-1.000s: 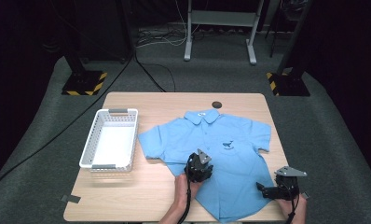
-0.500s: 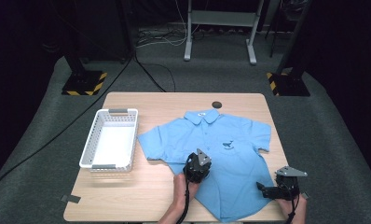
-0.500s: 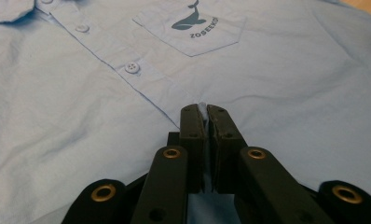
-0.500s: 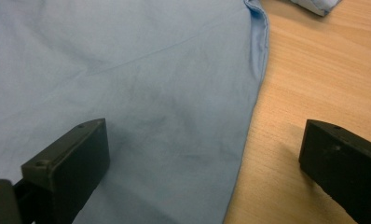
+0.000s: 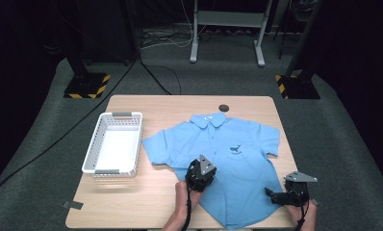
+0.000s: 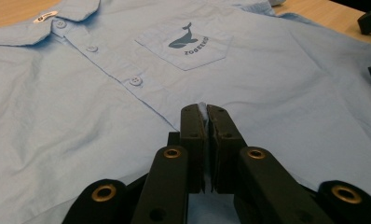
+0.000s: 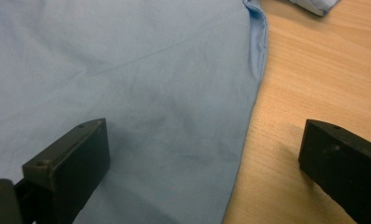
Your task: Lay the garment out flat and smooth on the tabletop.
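On shirt [image 6: 104,93], left gripper [image 6: 206,116] apparently pinches cloth.

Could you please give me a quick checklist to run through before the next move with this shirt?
1. Left gripper shut on the shirt: ok, a bit of fabric is pinched between the jaws.
2. Right gripper open: ok, jaws wide apart.
3. Right gripper straddles the shirt's side edge: ok, one jaw over fabric, one over the table.
4. Right gripper gripping fabric: not ok, not yet closed.
5. Basket empty: ok.
6. Shirt buttoned all the way down: cannot tell.
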A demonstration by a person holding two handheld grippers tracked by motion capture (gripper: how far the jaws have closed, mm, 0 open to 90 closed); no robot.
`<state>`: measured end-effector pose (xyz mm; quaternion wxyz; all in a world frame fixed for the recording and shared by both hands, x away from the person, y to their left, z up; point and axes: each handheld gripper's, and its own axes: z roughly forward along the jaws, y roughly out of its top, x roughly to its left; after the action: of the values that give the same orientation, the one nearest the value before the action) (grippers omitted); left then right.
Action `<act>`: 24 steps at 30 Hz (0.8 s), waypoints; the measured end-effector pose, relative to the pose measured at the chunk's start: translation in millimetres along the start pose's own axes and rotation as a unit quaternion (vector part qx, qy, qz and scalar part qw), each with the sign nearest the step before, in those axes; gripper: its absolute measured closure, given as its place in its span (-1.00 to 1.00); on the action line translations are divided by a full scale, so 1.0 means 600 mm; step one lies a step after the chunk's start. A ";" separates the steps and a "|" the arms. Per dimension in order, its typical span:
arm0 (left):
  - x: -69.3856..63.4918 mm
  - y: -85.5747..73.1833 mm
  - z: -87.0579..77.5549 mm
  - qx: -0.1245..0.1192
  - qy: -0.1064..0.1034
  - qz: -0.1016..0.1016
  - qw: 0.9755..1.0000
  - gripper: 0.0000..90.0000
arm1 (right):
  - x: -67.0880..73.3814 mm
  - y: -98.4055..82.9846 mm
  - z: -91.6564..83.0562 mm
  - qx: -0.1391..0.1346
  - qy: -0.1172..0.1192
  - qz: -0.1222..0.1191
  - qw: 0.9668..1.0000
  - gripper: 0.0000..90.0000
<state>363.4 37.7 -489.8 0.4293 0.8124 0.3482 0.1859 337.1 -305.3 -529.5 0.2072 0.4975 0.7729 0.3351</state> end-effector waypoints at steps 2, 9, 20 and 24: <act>0.000 -0.002 -0.006 0.000 -0.001 0.005 1.000 0.89 | 0.000 0.000 0.000 0.000 0.000 0.000 1.000 -0.97; 0.004 -0.016 -0.024 -0.004 -0.007 0.015 1.000 0.89 | -0.004 -0.001 -0.001 -0.004 0.008 0.009 1.000 -0.97; 0.004 -0.044 -0.061 -0.007 -0.012 0.027 1.000 0.89 | -0.003 0.000 -0.001 -0.004 0.004 0.007 1.000 -0.96; 0.006 -0.060 -0.074 -0.004 -0.011 0.025 1.000 0.90 | -0.002 0.000 -0.001 -0.003 0.003 0.007 1.000 -0.96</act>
<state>324.4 79.5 -494.6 0.4315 0.8212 0.3220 0.1891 337.1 -306.7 -529.2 0.2047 0.5011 0.7689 0.3403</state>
